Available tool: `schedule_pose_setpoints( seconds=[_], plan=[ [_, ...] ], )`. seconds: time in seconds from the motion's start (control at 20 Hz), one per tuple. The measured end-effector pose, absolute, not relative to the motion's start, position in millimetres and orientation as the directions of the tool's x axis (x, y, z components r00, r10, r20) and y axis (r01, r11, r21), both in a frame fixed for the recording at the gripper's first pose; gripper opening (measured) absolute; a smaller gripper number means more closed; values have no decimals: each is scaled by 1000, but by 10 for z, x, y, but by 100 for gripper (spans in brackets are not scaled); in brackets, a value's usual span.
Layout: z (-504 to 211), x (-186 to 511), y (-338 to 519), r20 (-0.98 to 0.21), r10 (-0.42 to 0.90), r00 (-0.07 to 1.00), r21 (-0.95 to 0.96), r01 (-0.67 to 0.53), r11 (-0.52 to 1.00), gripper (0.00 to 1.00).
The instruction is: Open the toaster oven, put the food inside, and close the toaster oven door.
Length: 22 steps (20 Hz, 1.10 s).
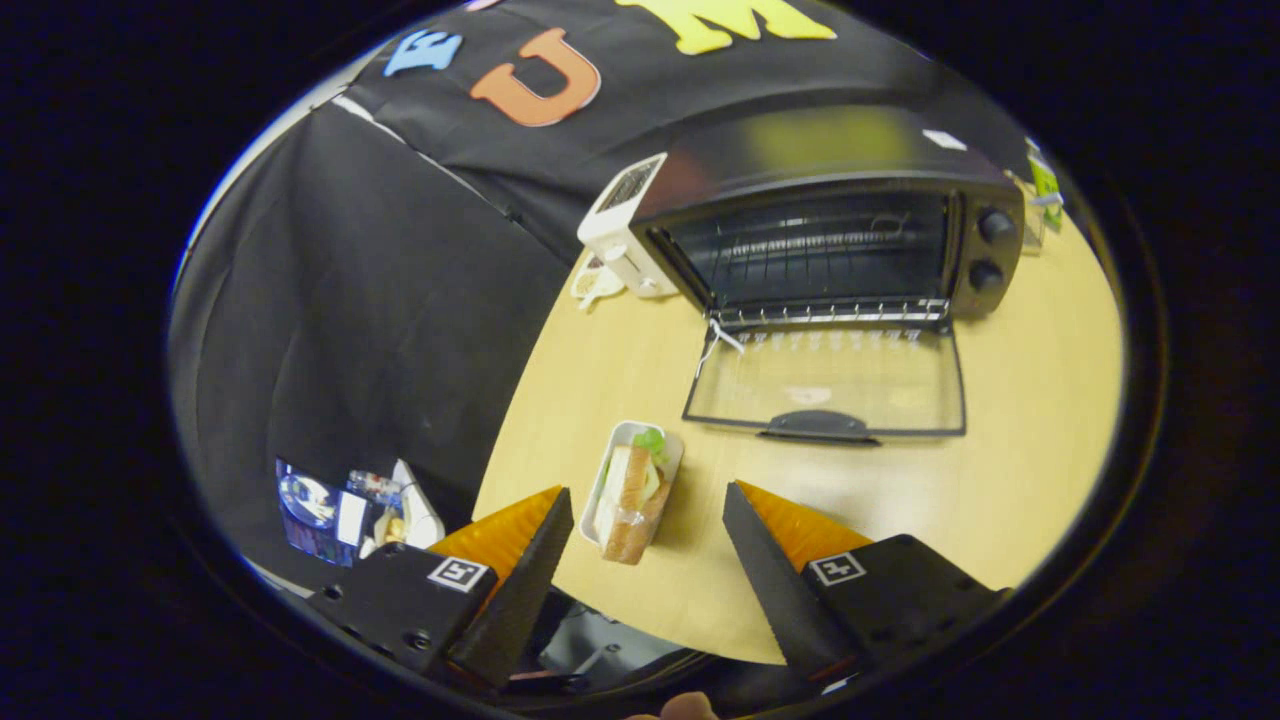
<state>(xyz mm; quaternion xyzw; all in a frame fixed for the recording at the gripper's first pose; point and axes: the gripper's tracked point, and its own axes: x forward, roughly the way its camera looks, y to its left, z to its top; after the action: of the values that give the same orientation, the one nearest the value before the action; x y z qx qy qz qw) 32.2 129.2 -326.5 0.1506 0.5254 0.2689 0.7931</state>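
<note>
oven (830,170) glossy metal | door (830,385) glass | table (1030,400) smooth wood

A light wooden table (1040,400) carries everything. Between the spread fingers, nearer one of them, a small white tray (620,450) with a sandwich (632,498) lies flat on the wood. Beyond the fingers stands the toaster oven (830,230), its glass door (825,385) folded down onto the tabletop towards the tray. Just beside the oven, touching or nearly so, stands a white toaster (622,228). The gripper (648,520) hovers above the near table edge, jaws wide apart, gripping nothing.
</note>
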Motion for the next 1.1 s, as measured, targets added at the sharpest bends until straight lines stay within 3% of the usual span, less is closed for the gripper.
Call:
schedule_pose_setpoints(
  seconds=[0.2, 0.35, 0.5, 0.7, 0.85, 1.1],
  plan=[
    [-3675, 272, 1576, -759, 635, 143, 620, -134, 773, 100],
    [-3905, 240, 1723, -761, 644, 72, 636, -110, 764, 97],
    [-4007, 210, 1817, -755, 654, 36, 648, -110, 754, 83],
    [-4042, 233, 1823, -757, 653, 29, 650, -78, 756, 46],
    [-3920, 161, 1788, -759, 650, 32, 644, -111, 757, 39],
    [-3336, 100, 1705, -699, 710, 87, 697, -145, 703, 38]
  ],
)
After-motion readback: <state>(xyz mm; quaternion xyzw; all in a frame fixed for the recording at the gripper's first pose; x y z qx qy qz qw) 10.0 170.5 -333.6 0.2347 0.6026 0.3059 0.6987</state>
